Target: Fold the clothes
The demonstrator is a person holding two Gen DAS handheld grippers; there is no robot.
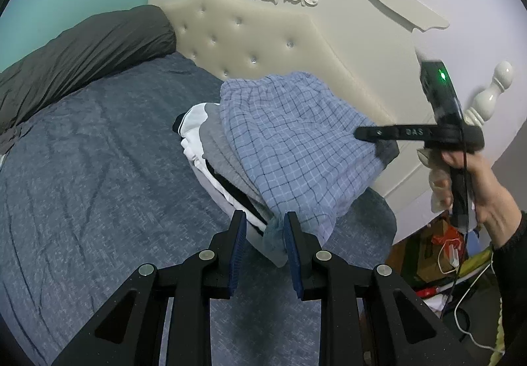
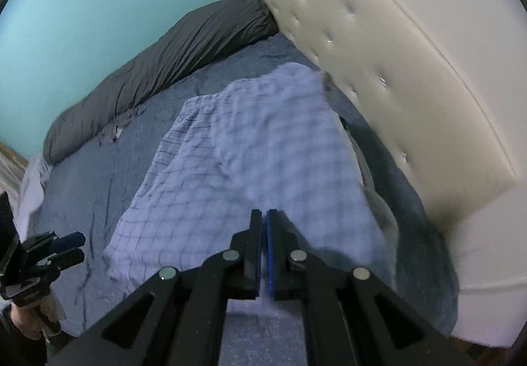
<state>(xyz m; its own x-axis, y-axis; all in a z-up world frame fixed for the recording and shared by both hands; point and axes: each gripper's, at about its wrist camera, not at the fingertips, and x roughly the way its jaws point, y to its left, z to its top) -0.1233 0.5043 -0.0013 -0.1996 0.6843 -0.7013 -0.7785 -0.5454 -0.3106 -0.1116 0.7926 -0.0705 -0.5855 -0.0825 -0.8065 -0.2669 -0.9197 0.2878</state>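
Note:
Blue plaid shorts (image 1: pixel 296 142) lie on top of a stack of folded clothes, with white (image 1: pixel 194 129) and grey (image 1: pixel 214 148) layers showing at its left edge. The stack sits on the bed near the headboard. My left gripper (image 1: pixel 265 231) stands open at the stack's near corner, where a bit of cloth shows between its blue pads. In the blurred right wrist view the plaid shorts (image 2: pixel 250 148) spread out ahead of my right gripper (image 2: pixel 264 214), which is shut on their near edge. A hand holds the right gripper (image 1: pixel 359 134) at the shorts' right side. The left gripper (image 2: pixel 77 247) stays off to the left.
The blue bed sheet (image 1: pixel 98 168) stretches left of the stack. A dark grey duvet roll (image 1: pixel 82 46) lies along the teal wall. The cream tufted headboard (image 1: pixel 263 37) rises right behind the stack. Boxes and cables (image 1: pixel 438 250) clutter the floor beside the bed.

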